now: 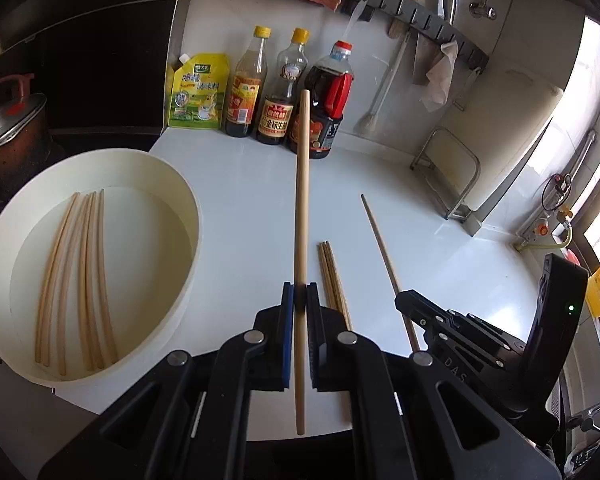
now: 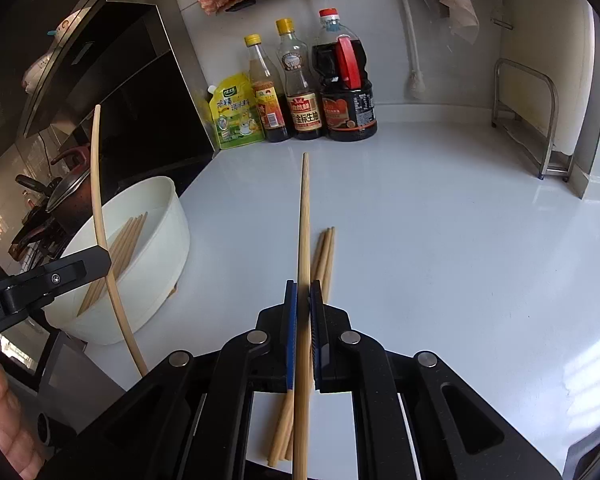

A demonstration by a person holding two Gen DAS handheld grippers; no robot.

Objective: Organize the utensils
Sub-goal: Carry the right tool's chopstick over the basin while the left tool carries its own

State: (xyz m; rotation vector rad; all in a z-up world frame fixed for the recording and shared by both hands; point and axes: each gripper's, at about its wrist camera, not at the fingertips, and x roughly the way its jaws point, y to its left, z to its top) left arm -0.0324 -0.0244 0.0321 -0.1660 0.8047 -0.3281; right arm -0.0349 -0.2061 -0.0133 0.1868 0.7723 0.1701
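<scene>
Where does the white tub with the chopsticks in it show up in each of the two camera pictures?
Left wrist view: the white tub fills the lower left, chopsticks lying inside.
Right wrist view: the white tub sits at the left edge, partly behind the left gripper.
Shared landmark: the red-handled soy sauce bottle by the back wall.

Along the bench's (image 2: 440, 220) back edge stand a yellow pouch (image 2: 234, 114) and three bottles (image 2: 304, 84), a rack (image 2: 528, 120) at its right corner.

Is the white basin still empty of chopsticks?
No: in the left wrist view several chopsticks already lie inside the white basin, side by side on its floor.
</scene>
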